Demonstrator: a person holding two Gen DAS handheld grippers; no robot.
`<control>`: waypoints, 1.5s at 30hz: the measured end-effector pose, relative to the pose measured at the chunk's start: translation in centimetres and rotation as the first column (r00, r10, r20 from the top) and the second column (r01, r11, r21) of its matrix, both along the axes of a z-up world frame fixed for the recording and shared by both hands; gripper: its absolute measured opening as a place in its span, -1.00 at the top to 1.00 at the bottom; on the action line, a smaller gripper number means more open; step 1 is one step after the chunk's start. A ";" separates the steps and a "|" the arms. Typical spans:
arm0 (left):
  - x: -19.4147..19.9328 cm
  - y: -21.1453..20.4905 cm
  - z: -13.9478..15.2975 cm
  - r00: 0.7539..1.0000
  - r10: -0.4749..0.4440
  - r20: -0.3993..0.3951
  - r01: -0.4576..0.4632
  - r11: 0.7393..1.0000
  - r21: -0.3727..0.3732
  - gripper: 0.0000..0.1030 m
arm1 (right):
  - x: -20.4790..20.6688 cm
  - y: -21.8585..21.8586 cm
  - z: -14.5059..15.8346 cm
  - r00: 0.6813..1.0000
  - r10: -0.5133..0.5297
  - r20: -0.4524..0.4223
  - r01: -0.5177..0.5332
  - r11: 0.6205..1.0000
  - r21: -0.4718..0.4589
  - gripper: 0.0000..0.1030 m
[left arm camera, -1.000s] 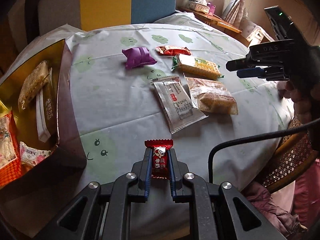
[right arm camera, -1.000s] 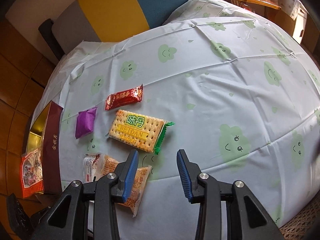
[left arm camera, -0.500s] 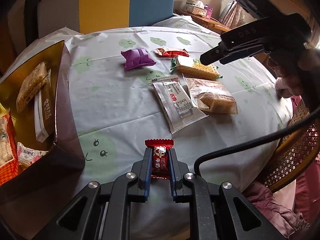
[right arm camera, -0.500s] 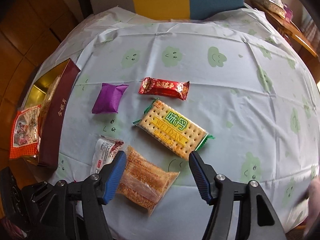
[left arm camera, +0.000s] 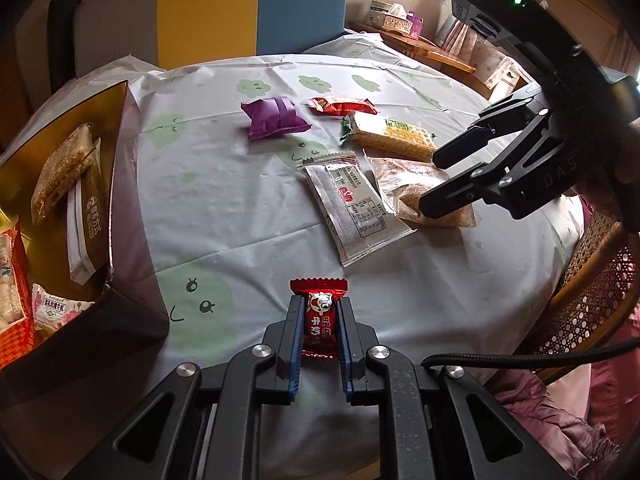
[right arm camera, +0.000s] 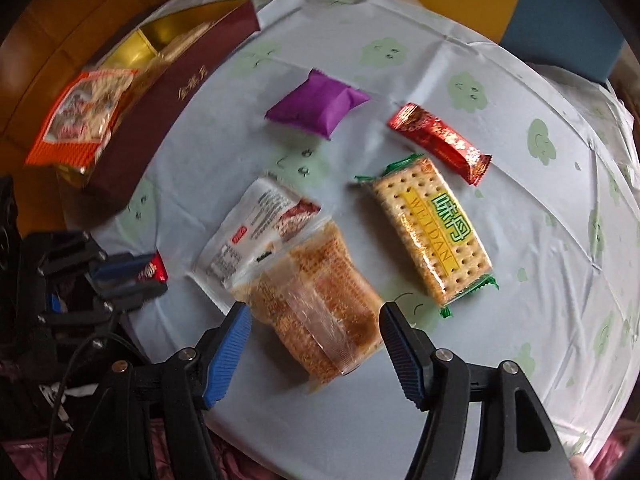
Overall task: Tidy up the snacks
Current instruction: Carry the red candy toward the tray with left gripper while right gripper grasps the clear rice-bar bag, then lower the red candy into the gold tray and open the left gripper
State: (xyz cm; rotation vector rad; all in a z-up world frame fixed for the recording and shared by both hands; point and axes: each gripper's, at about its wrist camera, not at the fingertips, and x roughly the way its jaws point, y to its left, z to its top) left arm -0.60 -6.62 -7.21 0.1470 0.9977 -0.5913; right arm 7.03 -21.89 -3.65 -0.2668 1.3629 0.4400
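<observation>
My left gripper (left arm camera: 319,310) is shut on a small red candy (left arm camera: 319,320), held above the table's near edge; it also shows in the right wrist view (right arm camera: 154,272). My right gripper (right arm camera: 316,320) is open wide, its jaws astride a clear pack of brown crisp cakes (right arm camera: 320,300), and hovers over that pack (left arm camera: 420,196). On the cloth lie a silver sachet (left arm camera: 352,208), a green-ended cracker pack (right arm camera: 432,232), a red bar (right arm camera: 440,142) and a purple packet (right arm camera: 320,104). A maroon gift box (left arm camera: 112,184) with a gold lining at the left holds several snacks.
The round table has a pale cloth with green cloud faces (left arm camera: 200,304). A yellow and blue chair back (left arm camera: 256,4) stands behind it. A wicker chair (left arm camera: 592,288) is at the right. A black cable (left arm camera: 520,356) runs along the right. A tissue box (left arm camera: 396,20) sits on a far sideboard.
My right gripper has swung left and down towards the crisp cake pack, now between its open jaws. My left gripper keeps the red candy and has barely moved.
</observation>
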 end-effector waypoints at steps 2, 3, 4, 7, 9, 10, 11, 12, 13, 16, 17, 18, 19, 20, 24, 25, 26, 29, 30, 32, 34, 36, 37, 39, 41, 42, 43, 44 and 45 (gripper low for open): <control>0.0 0.0 0.0 1.000 0.000 -0.001 0.000 1.000 0.000 0.69 | 0.1 0.2 -0.4 1.000 0.018 0.004 -0.018 1.000 -0.025 -0.38; 0.0 0.0 0.0 1.000 0.000 -0.002 0.000 1.000 0.000 0.69 | 0.3 0.4 -0.4 0.999 0.031 0.010 -0.030 0.999 -0.036 -0.43; 0.0 0.0 0.0 1.000 0.000 -0.002 0.000 1.000 0.000 0.69 | 0.4 0.7 -0.6 0.999 0.051 0.012 -0.051 0.998 -0.048 -0.43; 0.0 0.0 0.0 1.000 0.001 -0.003 -0.001 1.000 -0.001 0.69 | 1.0 1.4 -1.2 0.997 0.082 -0.004 -0.082 0.995 -0.064 -0.44; 0.0 0.0 0.0 1.000 0.001 -0.005 -0.001 1.000 -0.003 0.69 | 1.3 1.6 -1.5 0.995 0.097 -0.018 -0.098 0.993 -0.063 -0.45; 0.1 0.0 -0.1 1.000 0.001 -0.006 -0.001 1.000 -0.005 0.69 | 1.9 2.0 -1.7 0.994 0.106 -0.027 -0.108 0.992 -0.063 -0.49; 0.1 0.1 -0.1 1.000 0.001 -0.007 -0.001 1.000 -0.006 0.69 | 1.9 2.1 -1.8 0.992 0.118 -0.036 -0.120 0.991 -0.063 -0.50; 0.1 0.1 -0.1 1.000 0.001 -0.007 -0.002 1.000 -0.007 0.69 | 1.8 2.2 -1.9 0.991 0.129 -0.046 -0.131 0.989 -0.066 -0.51; 0.1 0.1 -0.1 1.000 0.001 -0.008 -0.001 1.000 -0.007 0.69 | 1.7 2.4 -1.9 0.989 0.141 -0.054 -0.145 0.987 -0.072 -0.51; 0.1 0.0 -0.2 1.000 0.003 -0.006 -0.003 1.000 -0.005 0.69 | 0.9 2.6 -2.1 0.982 0.175 -0.070 -0.181 0.979 -0.097 -0.51; 0.1 0.1 -0.2 1.000 0.003 -0.007 -0.003 1.000 -0.006 0.69 | 0.7 2.6 -2.4 0.983 0.169 -0.071 -0.176 0.979 -0.098 -0.51; 0.1 0.1 -0.2 1.000 0.004 -0.008 -0.004 1.000 -0.007 0.69 | 0.6 2.6 -2.8 0.985 0.161 -0.068 -0.167 0.981 -0.098 -0.50; 0.1 0.1 -0.2 1.000 0.005 -0.010 -0.005 1.000 -0.009 0.69 | 0.7 2.7 -3.2 0.988 0.143 -0.059 -0.149 0.984 -0.101 -0.49; 0.1 0.1 -0.2 1.000 0.007 -0.013 -0.007 1.000 -0.012 0.69 | 0.9 2.7 -3.5 0.992 0.119 -0.050 -0.123 0.988 -0.091 -0.47; 0.1 0.2 -0.2 1.000 0.009 -0.011 -0.009 1.000 -0.013 0.69 | 0.7 2.5 -3.3 0.999 0.052 0.003 -0.052 0.997 -0.050 -0.20; 0.1 0.2 -0.2 1.000 0.007 -0.009 -0.008 1.000 -0.012 0.69 | 0.5 2.4 -3.3 0.999 0.044 0.015 -0.043 0.998 -0.048 -0.20; 0.1 0.2 -0.3 1.000 0.006 -0.009 -0.006 1.000 -0.012 0.69 | 0.3 2.3 -3.3 0.999 0.033 0.023 -0.032 0.999 -0.041 -0.20; 0.1 0.3 -0.2 1.000 0.006 -0.010 -0.007 1.000 -0.016 0.69 | 0.2 1.8 -3.5 1.000 0.000 0.016 0.000 1.000 -0.012 -0.21; 0.1 0.2 -0.2 1.000 0.004 -0.006 -0.004 1.000 -0.011 0.70 | 0.2 1.9 -3.5 1.000 -0.001 0.016 0.002 1.000 -0.010 -0.21; 0.0 0.0 0.0 1.000 -0.005 0.005 0.005 1.000 0.003 0.70 | 0.2 1.8 -3.6 1.000 -0.001 0.017 0.001 1.000 -0.006 -0.21; -0.1 -0.1 0.3 1.000 -0.008 0.007 0.008 1.000 0.004 0.70 | 0.2 1.8 -3.7 1.000 -0.005 0.015 0.005 1.000 0.003 -0.24; -0.3 -0.1 0.9 1.000 -0.013 0.027 0.013 1.000 0.003 0.70 | 0.4 -0.2 -4.4 1.000 -0.010 0.012 0.010 1.000 0.017 -0.25; -0.5 -0.1 1.2 0.999 -0.016 0.040 0.016 1.000 0.004 0.70 | 0.4 -0.2 -4.3 1.000 -0.010 0.016 0.010 1.000 0.017 -0.25; -0.7 0.0 2.0 0.998 -0.022 0.060 0.022 1.000 -0.003 0.70 | 0.4 -0.5 -4.3 1.000 -0.010 0.021 0.009 1.000 0.014 -0.25; -0.9 0.3 2.7 0.997 -0.015 0.082 0.016 1.000 -0.002 0.70 | 0.5 -0.5 -4.5 1.000 -0.008 0.024 0.008 1.000 0.012 -0.25; -0.9 0.5 3.0 0.996 -0.013 0.085 0.013 1.000 -0.010 0.70 | 0.4 -0.5 -4.6 1.000 -0.006 0.028 0.005 1.000 0.009 -0.24; -0.9 0.9 3.3 0.996 -0.009 0.086 0.011 1.000 -0.021 0.70 | 0.3 -0.3 -4.5 0.999 -0.003 0.032 0.003 1.000 0.004 -0.24; -0.9 1.2 3.8 0.996 -0.006 0.087 0.009 0.999 -0.037 0.70 | 0.2 -0.2 -4.3 0.999 -0.001 0.034 0.001 1.000 0.001 -0.24; -0.9 1.5 4.1 0.996 -0.002 0.089 0.007 0.999 -0.051 0.70 | 0.2 -0.2 -4.3 0.999 -0.001 0.034 0.001 1.000 0.002 -0.24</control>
